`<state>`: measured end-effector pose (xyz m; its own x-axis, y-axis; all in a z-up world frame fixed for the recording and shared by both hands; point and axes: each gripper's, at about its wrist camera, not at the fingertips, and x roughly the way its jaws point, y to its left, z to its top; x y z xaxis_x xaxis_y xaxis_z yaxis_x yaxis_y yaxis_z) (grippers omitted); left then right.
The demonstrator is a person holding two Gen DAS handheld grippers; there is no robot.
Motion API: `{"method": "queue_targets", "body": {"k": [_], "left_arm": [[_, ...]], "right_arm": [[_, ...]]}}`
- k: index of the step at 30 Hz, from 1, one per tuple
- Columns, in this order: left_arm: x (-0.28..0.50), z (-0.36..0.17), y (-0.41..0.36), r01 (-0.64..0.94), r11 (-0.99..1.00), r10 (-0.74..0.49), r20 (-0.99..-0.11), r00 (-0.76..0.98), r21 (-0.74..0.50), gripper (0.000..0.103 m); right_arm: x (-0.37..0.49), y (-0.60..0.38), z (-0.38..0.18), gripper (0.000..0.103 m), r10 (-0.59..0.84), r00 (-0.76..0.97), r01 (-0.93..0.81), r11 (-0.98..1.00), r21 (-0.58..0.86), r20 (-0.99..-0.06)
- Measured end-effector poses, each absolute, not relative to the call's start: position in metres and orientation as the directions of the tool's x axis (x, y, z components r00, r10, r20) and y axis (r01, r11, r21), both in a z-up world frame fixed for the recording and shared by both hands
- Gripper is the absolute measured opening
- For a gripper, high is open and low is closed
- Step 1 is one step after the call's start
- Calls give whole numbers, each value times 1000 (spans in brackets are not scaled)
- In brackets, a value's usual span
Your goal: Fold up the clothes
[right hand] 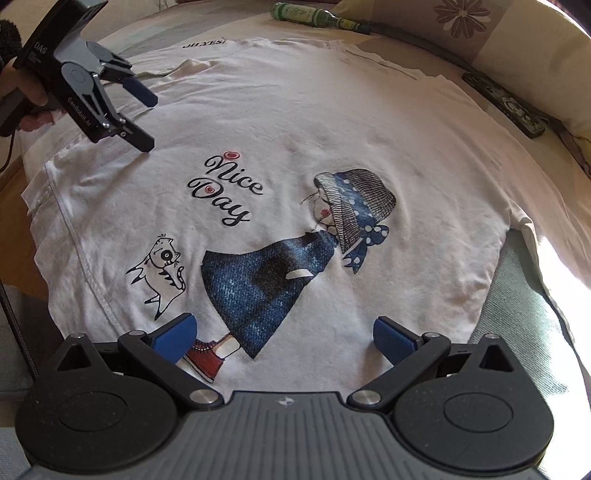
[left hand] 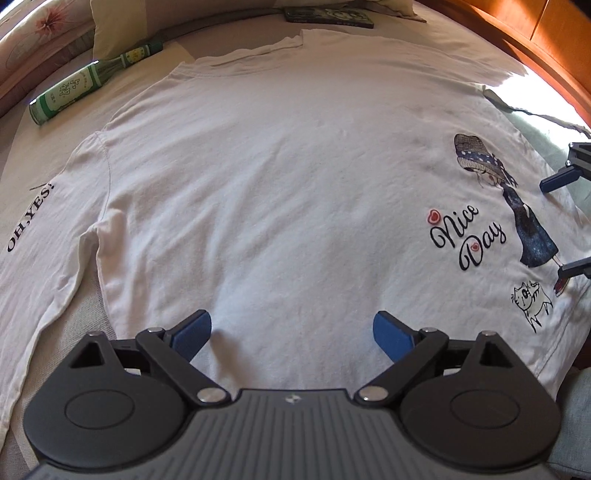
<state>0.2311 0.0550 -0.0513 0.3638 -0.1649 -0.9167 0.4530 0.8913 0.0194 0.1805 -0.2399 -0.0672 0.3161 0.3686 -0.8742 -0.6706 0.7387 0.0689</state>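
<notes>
A white long-sleeved shirt (left hand: 280,192) lies spread flat on a bed, print side up, with "Nice Day", a girl in a blue dress (right hand: 266,273) and a cat. One sleeve reads "OH,YES!" (left hand: 29,218). My left gripper (left hand: 291,332) is open and empty, just above the shirt's hem side. It also shows in the right wrist view (right hand: 149,120), open over the shirt's left part. My right gripper (right hand: 282,338) is open and empty, over the printed red shoe and dress. Its fingertips (left hand: 554,182) show at the right edge of the left wrist view.
A green glass bottle (left hand: 88,83) lies on the bed beyond the shirt. A dark patterned flat box (left hand: 328,16) lies near the pillows (right hand: 517,44). An orange wooden frame (left hand: 535,33) runs along one side. Grey-green bedding (right hand: 524,314) borders the shirt.
</notes>
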Motion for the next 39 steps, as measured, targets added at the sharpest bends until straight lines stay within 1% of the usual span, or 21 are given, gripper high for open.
{"method": "queue_targets", "body": {"k": [2, 7, 9, 11, 15, 18, 23, 27, 28, 32, 35, 37, 39], "left_arm": [[242, -47, 54, 421, 907, -154, -910, 385, 25, 94], [289, -44, 38, 328, 945, -157, -875, 457, 2, 94], [310, -44, 32, 290, 957, -152, -856, 495, -3, 94], [331, -45, 30, 239, 971, -144, -835, 531, -15, 94], [359, -49, 37, 159, 987, -113, -810, 576, -24, 94], [373, -55, 42, 134, 991, -96, -806, 584, -21, 94], [393, -69, 51, 125, 992, -88, -823, 561, -22, 94], [426, -75, 55, 130, 991, -95, -821, 563, -26, 95], [436, -76, 55, 128, 991, -96, -822, 561, -29, 98], [471, -77, 56, 106, 993, -102, -811, 576, -49, 99], [479, -69, 56, 98, 992, -121, -807, 578, -78, 98], [480, -63, 56, 97, 990, -139, -804, 578, -102, 98], [473, -59, 53, 115, 981, -193, -798, 571, -155, 98]], "right_arm": [[199, -251, -58, 103, 367, 368, -596, 799, 86, -854], [290, -280, -51, 103, 230, 529, -334, 941, 49, -817], [332, -283, -55, 103, 147, 574, -234, 972, 10, -805], [362, -281, -62, 103, 116, 598, -182, 983, 6, -793], [394, -275, -82, 103, 77, 576, -82, 996, 37, -814], [392, -274, -93, 103, 17, 579, -8, 1000, 15, -815], [409, -276, -102, 103, -66, 637, 95, 995, -6, -768], [447, -275, -106, 103, -100, 643, 114, 993, -34, -759], [456, -274, -106, 103, -104, 644, 115, 993, -38, -758], [478, -276, -104, 103, -96, 620, 109, 993, -35, -779], [474, -272, -94, 103, -93, 605, 105, 994, -37, -790], [460, -264, -86, 103, -62, 621, 82, 997, -13, -782], [445, -254, -80, 103, -37, 627, 57, 998, -2, -778]]}}
